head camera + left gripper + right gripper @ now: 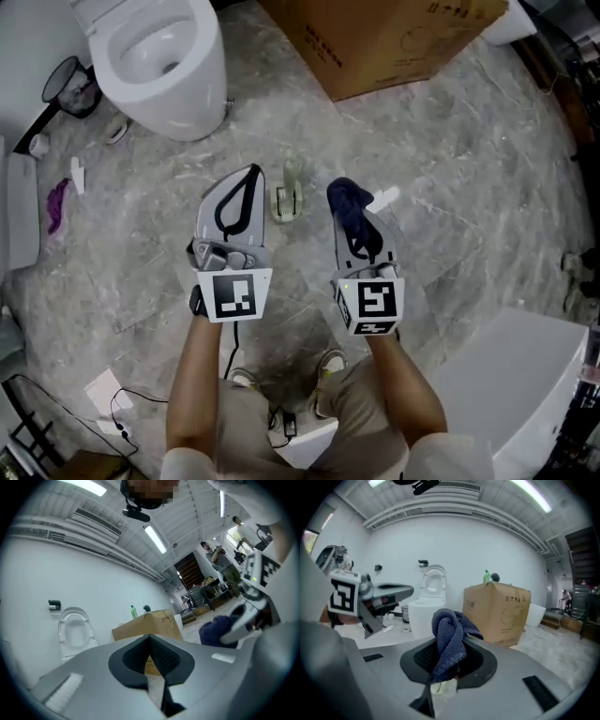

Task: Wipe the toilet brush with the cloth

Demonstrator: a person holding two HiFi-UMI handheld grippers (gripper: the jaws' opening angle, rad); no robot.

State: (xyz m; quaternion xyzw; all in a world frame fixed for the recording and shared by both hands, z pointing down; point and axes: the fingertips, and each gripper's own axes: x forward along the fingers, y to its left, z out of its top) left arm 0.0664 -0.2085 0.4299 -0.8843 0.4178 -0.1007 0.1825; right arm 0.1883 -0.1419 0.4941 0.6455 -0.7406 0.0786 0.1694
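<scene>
Pinching a bunched fold of the dark blue cloth (449, 634), the right claw (354, 217) has its jaws closed hard on it, and the loose end stands up above the tips. The left claw (249, 176) is closed too, with nothing between its jaws. Between the two claws at the middle of the head view, a little above their tips, stands what I take for the toilet brush (289, 192), upright in its holder on the grey stone floor (469, 169). The toilet (178, 84) sits at the upper left.

To wipe well, I'd say the empty claw should open and take the handle near its top to steady it. The cloth hand can then press the broad side of the fold against the shaft and stroke along it, keeping the pinch firm so the cloth does not slip out.
</scene>
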